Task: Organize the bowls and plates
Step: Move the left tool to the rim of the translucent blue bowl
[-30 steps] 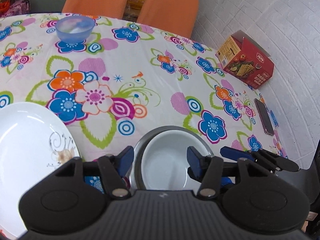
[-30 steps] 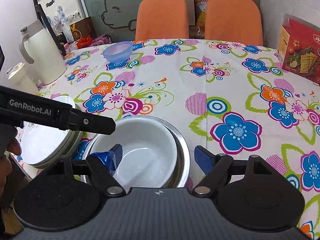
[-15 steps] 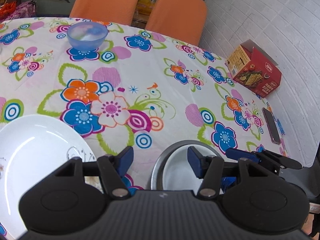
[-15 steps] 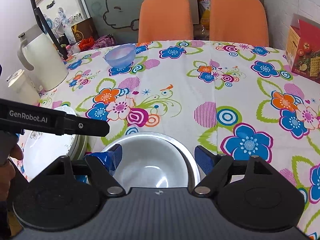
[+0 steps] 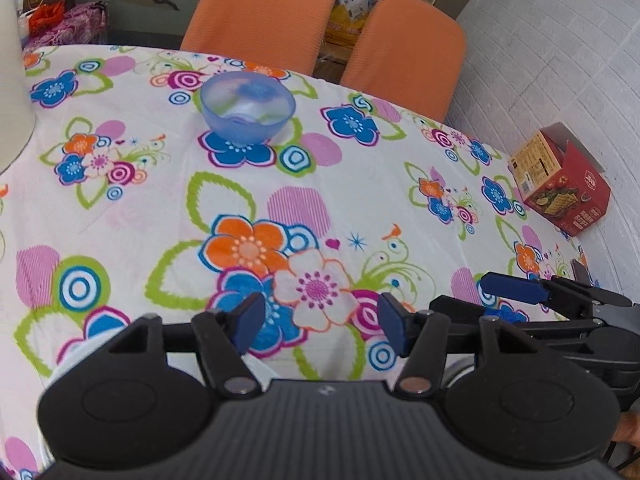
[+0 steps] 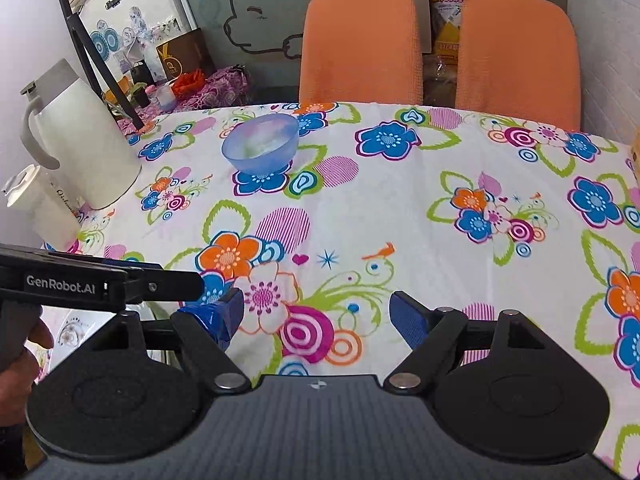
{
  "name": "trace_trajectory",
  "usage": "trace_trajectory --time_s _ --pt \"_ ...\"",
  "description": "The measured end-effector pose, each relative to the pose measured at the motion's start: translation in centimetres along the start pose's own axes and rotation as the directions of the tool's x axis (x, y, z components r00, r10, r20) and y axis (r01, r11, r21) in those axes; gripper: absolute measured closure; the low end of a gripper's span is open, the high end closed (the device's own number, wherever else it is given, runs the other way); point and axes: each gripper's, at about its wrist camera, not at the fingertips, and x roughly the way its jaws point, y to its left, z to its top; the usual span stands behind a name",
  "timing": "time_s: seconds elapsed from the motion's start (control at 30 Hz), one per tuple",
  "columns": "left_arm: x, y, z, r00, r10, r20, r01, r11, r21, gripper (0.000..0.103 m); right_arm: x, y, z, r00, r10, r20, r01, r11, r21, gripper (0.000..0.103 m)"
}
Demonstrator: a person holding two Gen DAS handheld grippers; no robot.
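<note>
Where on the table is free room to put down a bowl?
The widest free patch is the middle of the cloth, between the blue bowl and the open fingers of both grippers. The stretch from there toward the red box is also bare. The left edge is crowded: white jug, small jug, plate.

Looks like a dining spot in someone's home or a small staff room — a table under a loud floral tablecloth [image 6: 400, 208], two orange chairs [image 6: 360, 44] pushed up to it, a white thermos jug [image 6: 80, 136] and a cracker box [image 5: 560, 180] sitting out. Cartoon drawing on the glass panel [image 6: 256, 28] behind, bags and clutter on a side shelf — lived-in, not a lab.
</note>
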Motion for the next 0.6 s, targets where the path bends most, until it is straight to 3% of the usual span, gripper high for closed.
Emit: trace_trajectory --time_s 0.2,0.4,0.6 --pt "0.1 5.3 6.2 0.992 0.079 0.094 -0.072 0.995 -0.075 0.042 4.0 0.8 4.3 0.999 0.031 0.010 -0.031 0.999 -0.014 0.037" --pt "3.1 8.8 11.9 0.989 0.119 0.088 -0.108 0.987 -0.121 0.041 9.2 1.7 8.9 0.999 0.048 0.024 -0.047 0.999 -0.027 0.037" --pt "8.0 10.4 14.5 0.988 0.148 0.047 -0.139 0.979 -0.149 0.041 14.1 2.3 12.2 1.000 0.011 0.024 -0.009 0.998 -0.062 0.037"
